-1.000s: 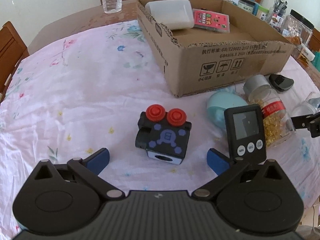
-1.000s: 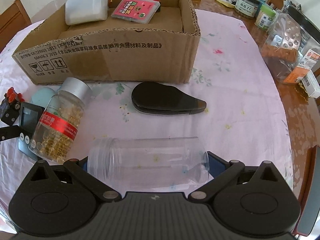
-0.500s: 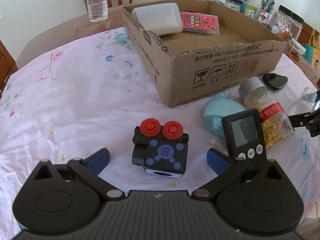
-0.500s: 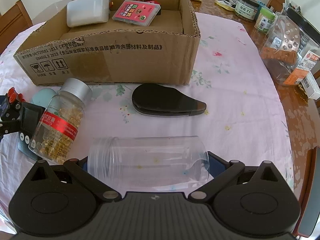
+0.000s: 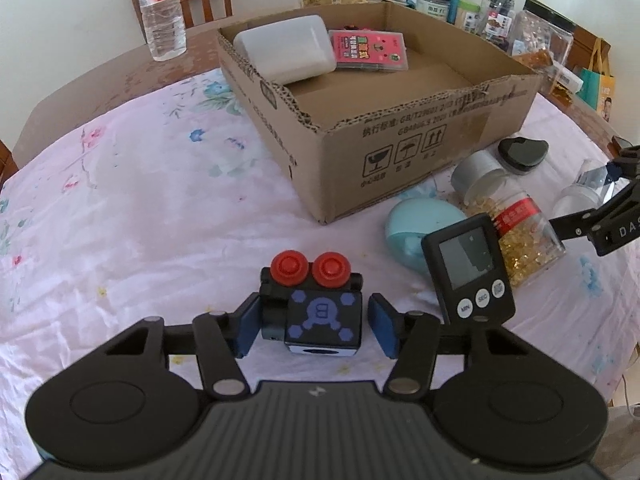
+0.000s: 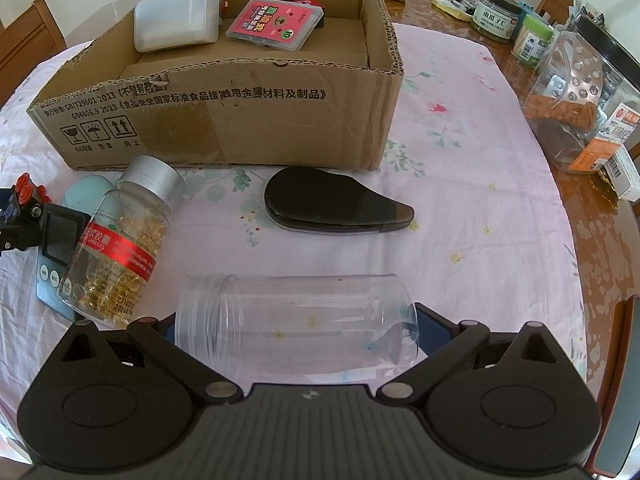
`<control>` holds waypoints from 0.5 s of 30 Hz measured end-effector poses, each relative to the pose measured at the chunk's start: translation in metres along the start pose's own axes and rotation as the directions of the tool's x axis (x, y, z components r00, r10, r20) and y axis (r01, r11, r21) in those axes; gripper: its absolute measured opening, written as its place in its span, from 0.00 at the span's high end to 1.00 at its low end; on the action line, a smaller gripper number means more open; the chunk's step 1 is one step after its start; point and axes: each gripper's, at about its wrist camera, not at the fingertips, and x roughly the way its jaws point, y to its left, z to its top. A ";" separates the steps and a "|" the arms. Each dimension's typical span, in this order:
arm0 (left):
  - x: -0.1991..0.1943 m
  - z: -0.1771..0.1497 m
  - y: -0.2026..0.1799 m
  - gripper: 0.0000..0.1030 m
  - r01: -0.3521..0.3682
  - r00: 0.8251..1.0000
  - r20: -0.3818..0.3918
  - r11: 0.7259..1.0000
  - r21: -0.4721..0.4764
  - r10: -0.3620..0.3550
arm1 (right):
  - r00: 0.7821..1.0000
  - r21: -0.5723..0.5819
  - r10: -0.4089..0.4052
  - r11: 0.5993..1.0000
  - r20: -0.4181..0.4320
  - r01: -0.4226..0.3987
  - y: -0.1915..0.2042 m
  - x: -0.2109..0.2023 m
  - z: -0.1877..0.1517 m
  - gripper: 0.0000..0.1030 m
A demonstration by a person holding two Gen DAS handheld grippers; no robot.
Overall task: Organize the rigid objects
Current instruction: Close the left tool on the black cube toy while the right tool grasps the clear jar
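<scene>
A black cube toy (image 5: 316,304) with two red buttons sits on the flowered cloth between the fingers of my left gripper (image 5: 314,326). Its jaws are closing: the left pad (image 5: 246,326) meets the cube's side, while a thin gap remains at the right pad. A clear empty jar (image 6: 296,316) lies on its side across my right gripper (image 6: 300,324), whose jaws stand wide with a pad at each end of the jar. The cardboard box (image 5: 400,148) behind holds a white case and a pink card pack.
A black timer (image 5: 468,264), a teal case (image 5: 416,224), a bottle of yellow capsules (image 6: 116,248) and a black pouch (image 6: 332,204) lie in front of the box. Jars and packets crowd the table's right edge; a water bottle (image 5: 162,12) stands at the back left.
The left gripper's jaws have swung in from wide apart to close around the cube, and the view has tipped slightly. The right gripper and the jar have not moved.
</scene>
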 end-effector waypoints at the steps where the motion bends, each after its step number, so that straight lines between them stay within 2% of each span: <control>1: 0.000 -0.001 0.000 0.46 0.001 1.000 0.002 1.000 0.000 -0.001 | 1.000 0.002 -0.001 1.000 0.002 0.001 0.000 0.000 0.000 0.00; 15: 0.000 0.000 0.001 0.46 0.003 1.000 0.005 1.000 -0.003 -0.003 | 0.999 0.023 -0.026 0.999 -0.022 0.026 0.009 -0.009 0.006 0.00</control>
